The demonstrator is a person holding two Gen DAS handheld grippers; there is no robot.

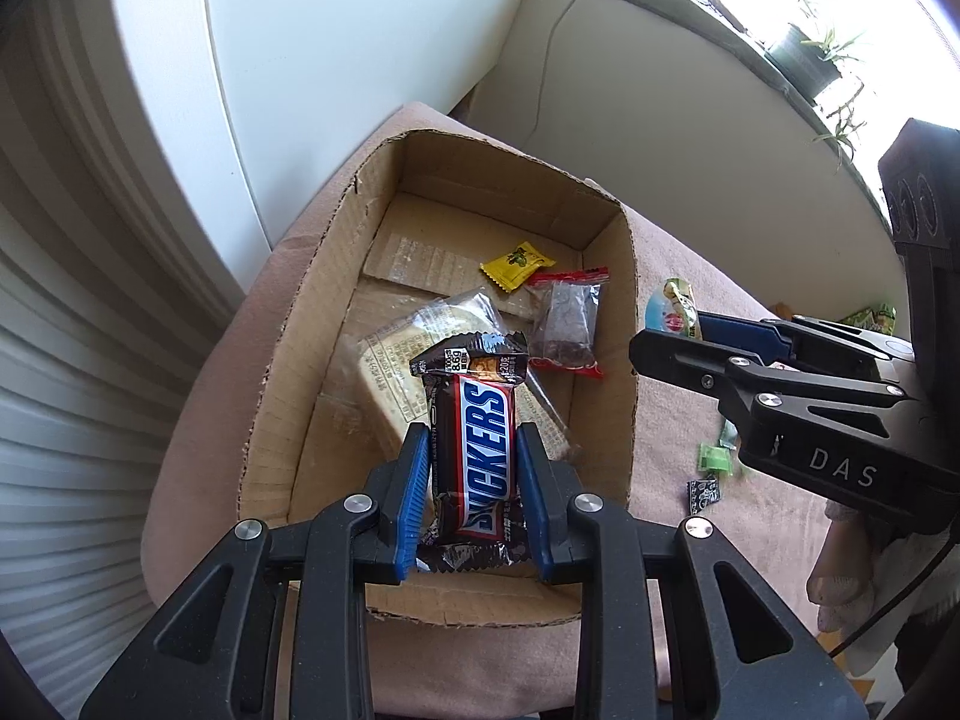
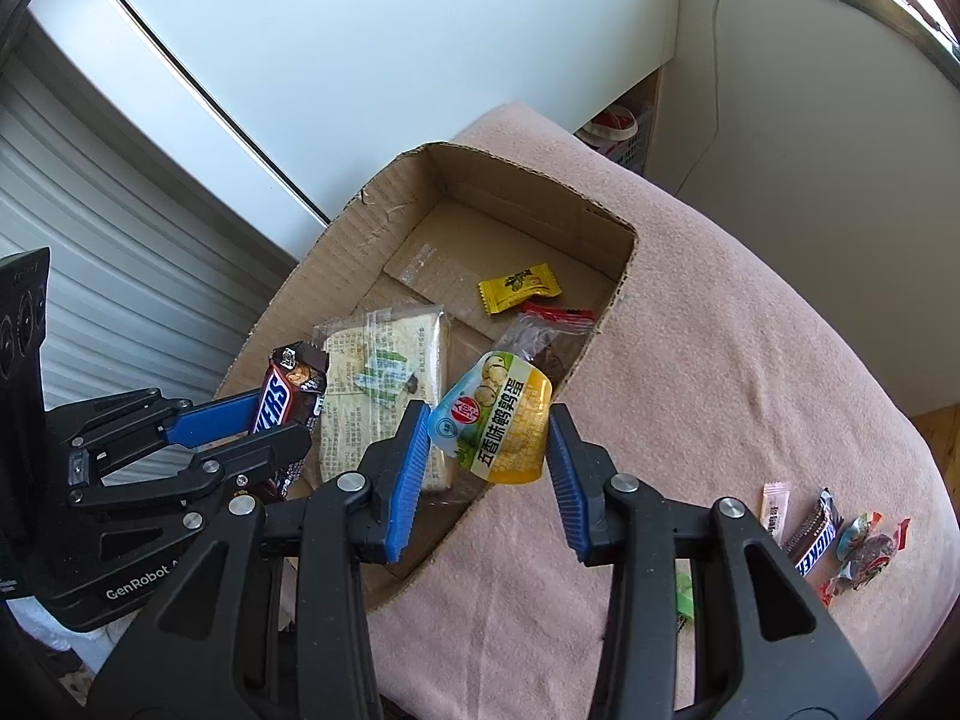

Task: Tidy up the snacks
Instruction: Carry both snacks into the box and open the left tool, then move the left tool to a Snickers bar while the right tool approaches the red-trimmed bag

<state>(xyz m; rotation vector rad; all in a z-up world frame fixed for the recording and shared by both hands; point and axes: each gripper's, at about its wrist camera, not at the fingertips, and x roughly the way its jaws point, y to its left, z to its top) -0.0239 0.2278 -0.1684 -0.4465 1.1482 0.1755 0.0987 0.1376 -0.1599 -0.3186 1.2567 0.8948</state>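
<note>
My left gripper [image 1: 473, 450] is shut on a Snickers bar [image 1: 477, 414], which stands upright over the near part of an open cardboard box [image 1: 312, 324]. My right gripper [image 2: 487, 420] is shut on a yellow quail-egg packet [image 2: 501, 402] and hovers above the box's right wall [image 2: 606, 324]. Inside the box lie a clear cracker pack [image 2: 384, 372], a yellow candy [image 2: 519, 288] and a red-edged packet of dark pieces [image 1: 567, 324]. In the right wrist view the left gripper [image 2: 282, 414] shows with the Snickers [image 2: 288, 396] in it. The right gripper's fingers [image 1: 678, 360] reach in from the right of the left wrist view.
The box sits on a pink cloth-covered surface [image 2: 750, 330]. Loose snacks lie at its right edge: a small Snickers [image 2: 816, 534], a pink sachet [image 2: 774, 507], colourful candies [image 2: 864, 552] and a green wrapper [image 2: 684, 594]. A white cabinet stands behind; potted plants [image 1: 810, 54] line the sill.
</note>
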